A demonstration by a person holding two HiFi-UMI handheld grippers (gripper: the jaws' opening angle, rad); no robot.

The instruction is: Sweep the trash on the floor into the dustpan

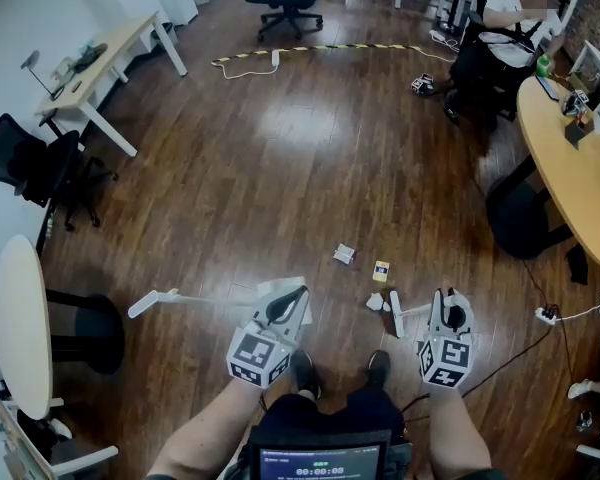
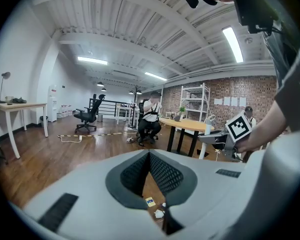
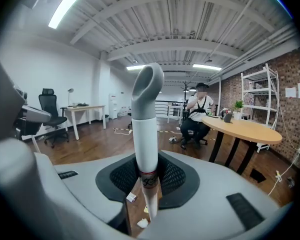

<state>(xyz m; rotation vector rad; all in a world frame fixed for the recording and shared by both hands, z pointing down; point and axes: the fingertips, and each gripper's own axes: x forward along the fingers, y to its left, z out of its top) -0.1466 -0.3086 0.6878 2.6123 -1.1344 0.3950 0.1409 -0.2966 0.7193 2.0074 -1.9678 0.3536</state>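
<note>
**Both grippers at the ready, zero trash in the dustpan so far**

Closest thing to look at is the pair of hand-held grippers out in front of the person. The right gripper (image 3: 149, 171) has its jaws clamped around the white broom handle (image 3: 146, 129), with the grey capped end poking out past the jaws. The left gripper (image 2: 150, 156) has its jaws pressed together with nothing between them, so it's not carrying anything as far as I can see.

The dustpan (image 1: 276, 288) is flat on the wood floor (image 1: 310, 148), right under the tip of the left gripper, and its long pale handle (image 1: 180, 298) runs away from the person's left side. I can't tell if the gripper is touching it or just hanging above it.

Trash-wise, I count three bits, all off to the right-gripper side of the dustpan:
- a crumpled white wad (image 1: 376, 302), nearest the dustpan and right by the low end of the broom
- a little yellow scrap (image 1: 381, 270), a bit further out
- a small white packet (image 1: 344, 255), out ahead of the dustpan, well clear of it

So my read: the broom is picked up and that's about it. Nothing is in the pan. What's left is basically the whole job: steady the dustpan, then push all three pieces across into it.
</note>
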